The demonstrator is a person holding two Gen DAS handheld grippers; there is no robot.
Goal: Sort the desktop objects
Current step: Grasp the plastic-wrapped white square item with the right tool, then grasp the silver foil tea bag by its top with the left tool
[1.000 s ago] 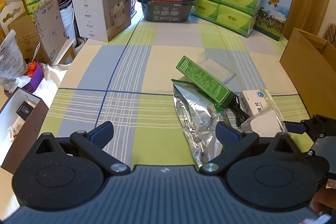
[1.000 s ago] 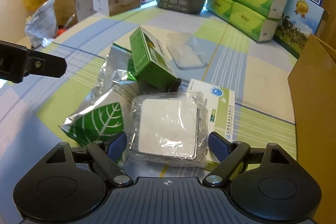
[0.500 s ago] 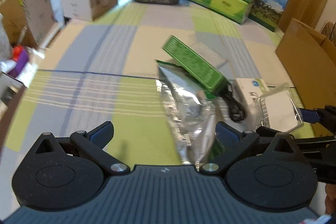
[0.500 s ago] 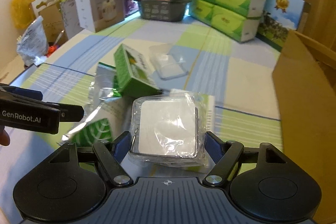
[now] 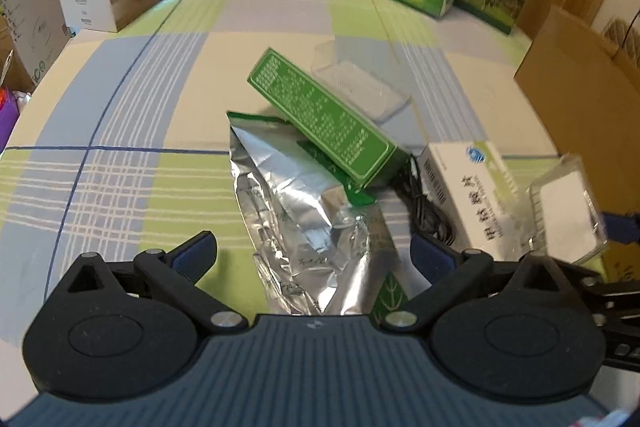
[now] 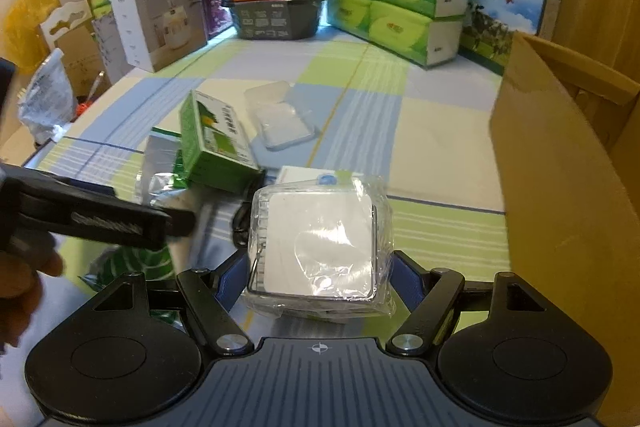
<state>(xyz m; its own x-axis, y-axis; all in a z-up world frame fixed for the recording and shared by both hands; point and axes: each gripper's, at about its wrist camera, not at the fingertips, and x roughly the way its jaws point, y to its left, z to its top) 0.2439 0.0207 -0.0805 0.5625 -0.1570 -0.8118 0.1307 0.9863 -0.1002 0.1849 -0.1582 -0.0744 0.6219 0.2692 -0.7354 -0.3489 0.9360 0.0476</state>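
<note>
the right gripper (image 6: 318,277) is clamped on a clear plastic packet (image 6: 318,245) with a white square inside, held level above the desk (image 6: 436,147), beside the cardboard box (image 6: 560,163). the left gripper (image 5: 314,255) hangs low with its jaws spread wide over the foil bag (image 5: 304,223).

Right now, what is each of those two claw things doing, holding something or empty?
Left gripper: jaws open, holding nothing, above the foil pouch.
Right gripper: jaws shut on the plastic-wrapped white pad, lifted off the table.
</note>
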